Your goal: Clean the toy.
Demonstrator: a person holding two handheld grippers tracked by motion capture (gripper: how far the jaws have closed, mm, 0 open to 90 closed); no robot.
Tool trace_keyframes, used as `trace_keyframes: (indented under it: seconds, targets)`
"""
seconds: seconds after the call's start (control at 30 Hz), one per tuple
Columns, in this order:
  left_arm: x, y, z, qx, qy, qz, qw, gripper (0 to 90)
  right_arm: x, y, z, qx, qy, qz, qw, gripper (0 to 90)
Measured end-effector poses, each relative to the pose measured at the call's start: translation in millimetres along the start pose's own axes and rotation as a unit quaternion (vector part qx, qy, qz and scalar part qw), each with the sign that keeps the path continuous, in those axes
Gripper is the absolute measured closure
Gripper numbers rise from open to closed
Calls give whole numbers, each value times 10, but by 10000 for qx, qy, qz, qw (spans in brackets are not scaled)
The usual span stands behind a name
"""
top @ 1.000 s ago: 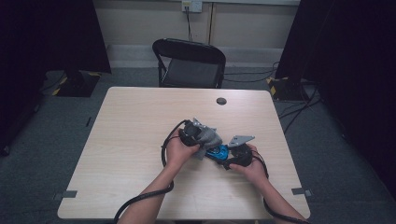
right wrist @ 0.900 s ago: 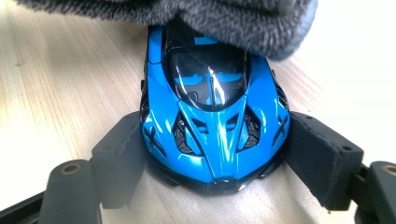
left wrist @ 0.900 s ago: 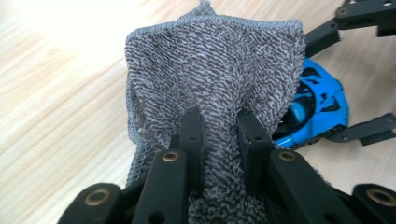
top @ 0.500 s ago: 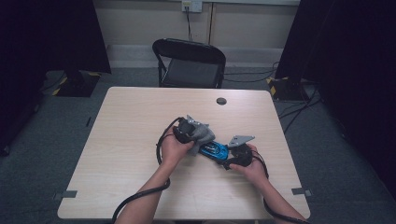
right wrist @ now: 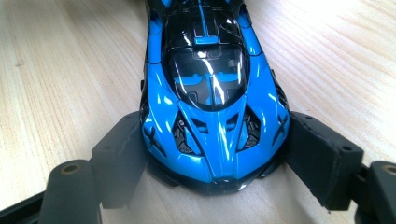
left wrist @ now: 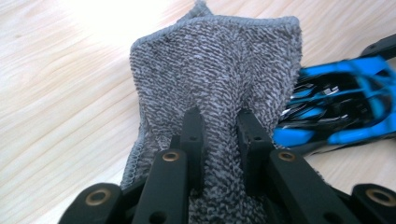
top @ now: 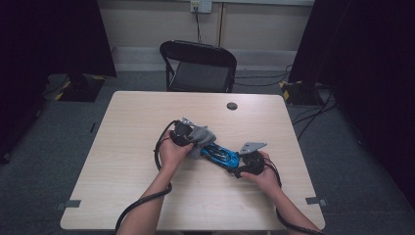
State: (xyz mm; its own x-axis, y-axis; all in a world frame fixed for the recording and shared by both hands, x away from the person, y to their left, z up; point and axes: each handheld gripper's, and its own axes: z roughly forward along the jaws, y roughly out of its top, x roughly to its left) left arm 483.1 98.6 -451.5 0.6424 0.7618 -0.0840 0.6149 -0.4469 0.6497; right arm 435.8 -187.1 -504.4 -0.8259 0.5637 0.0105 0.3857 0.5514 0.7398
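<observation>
the left gripper pinches a grey cloth at the blue toy car's ten o'clock end — the right gripper clamps its nose, mid-table.

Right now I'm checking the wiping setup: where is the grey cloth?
In the high view the grey cloth lies mid-table, pinched in the left gripper, against the far end of the blue toy car.
</observation>
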Motion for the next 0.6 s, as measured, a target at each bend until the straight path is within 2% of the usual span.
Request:
trace_keyframes:
  seconds: [0.1, 0.3, 0.43, 0.47, 0.6]
  targets:
    - [71, -31, -55, -59, 26, -127, 9999, 757, 0, 0, 0, 0, 0, -1, 10000, 239]
    - [56, -2, -246, -288, 14, 3, 9996, 757, 0, 0, 0, 0, 1, 2, 10000, 239]
    - [-23, 58, -336, -465, -124, 84, 9988, 757, 0, 0, 0, 0, 0, 1, 10000, 239]
    - [-94, 106, -378, -527, -196, 179, 9983, 757, 0, 0, 0, 1, 1, 2, 10000, 239]
    - [-235, 179, -381, -614, -398, 305, 9968, 757, 0, 0, 0, 1, -1, 4, 10000, 239]
